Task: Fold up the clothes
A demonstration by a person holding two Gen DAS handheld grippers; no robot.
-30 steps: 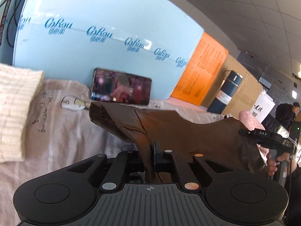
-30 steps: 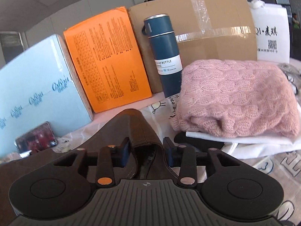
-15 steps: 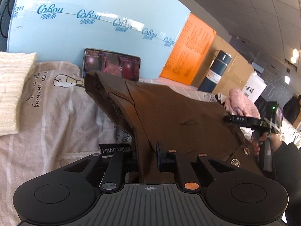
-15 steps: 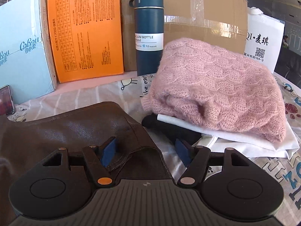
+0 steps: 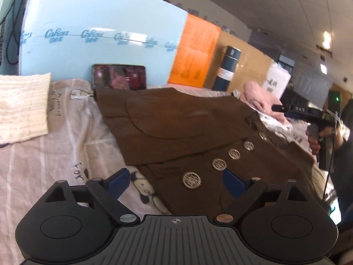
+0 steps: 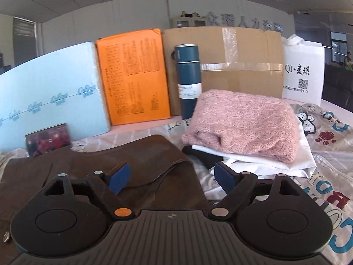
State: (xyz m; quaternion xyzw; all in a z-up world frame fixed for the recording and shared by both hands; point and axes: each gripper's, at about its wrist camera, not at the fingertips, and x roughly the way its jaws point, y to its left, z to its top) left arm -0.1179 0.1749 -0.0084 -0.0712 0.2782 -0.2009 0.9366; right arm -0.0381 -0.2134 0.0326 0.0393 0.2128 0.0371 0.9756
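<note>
Opening both grippers (pads clear) over brown garment (image 5: 176,119).

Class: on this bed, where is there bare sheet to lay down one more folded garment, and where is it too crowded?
Bare sheet lies between the cream knit and the brown garment. More lies right of the pink sweater, on the printed cover. The back, with boxes, blue bottle and phone, is crowded.
</note>
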